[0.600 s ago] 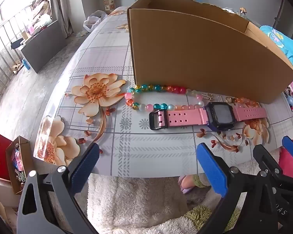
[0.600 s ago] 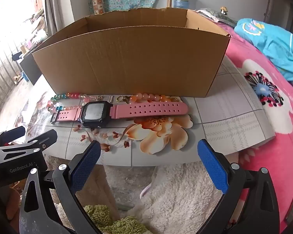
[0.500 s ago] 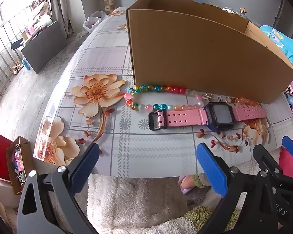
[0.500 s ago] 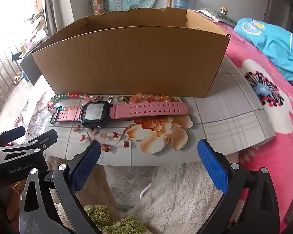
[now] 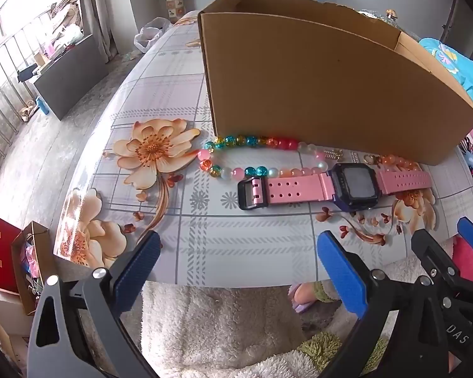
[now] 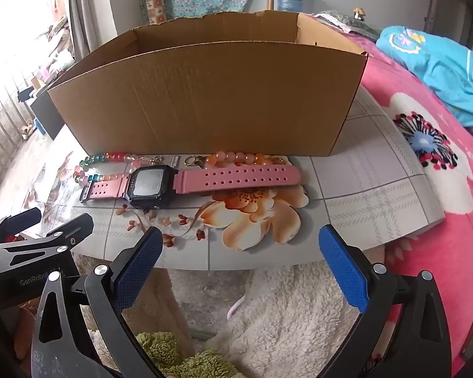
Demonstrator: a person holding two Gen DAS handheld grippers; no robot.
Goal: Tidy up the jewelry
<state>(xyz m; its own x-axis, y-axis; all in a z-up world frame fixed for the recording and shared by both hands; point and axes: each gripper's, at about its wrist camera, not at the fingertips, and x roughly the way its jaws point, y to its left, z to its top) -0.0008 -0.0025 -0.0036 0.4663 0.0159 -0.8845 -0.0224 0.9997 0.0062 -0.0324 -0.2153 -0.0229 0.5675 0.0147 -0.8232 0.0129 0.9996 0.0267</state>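
Observation:
A pink-strapped digital watch (image 5: 334, 186) (image 6: 186, 182) lies flat on the flowered tabletop, just in front of an open cardboard box (image 5: 328, 88) (image 6: 205, 94). Behind the watch sits a multicoloured bead bracelet (image 5: 252, 154) (image 6: 104, 165), and to its right an orange bead string (image 6: 239, 158) (image 5: 394, 161) with small metal clasps (image 6: 194, 160). My left gripper (image 5: 236, 261) hangs open over the table's near edge, left of the watch. My right gripper (image 6: 238, 258) is open too, near the front edge below the watch strap. Nothing lies between either pair of fingers.
The flower-patterned table (image 5: 205, 239) ends close to both grippers; white fluffy fabric (image 6: 283, 302) lies below its edge. A pink floral blanket (image 6: 425, 157) and blue cloth (image 6: 441, 63) lie to the right. Paper bags (image 5: 19, 261) stand on the floor at left.

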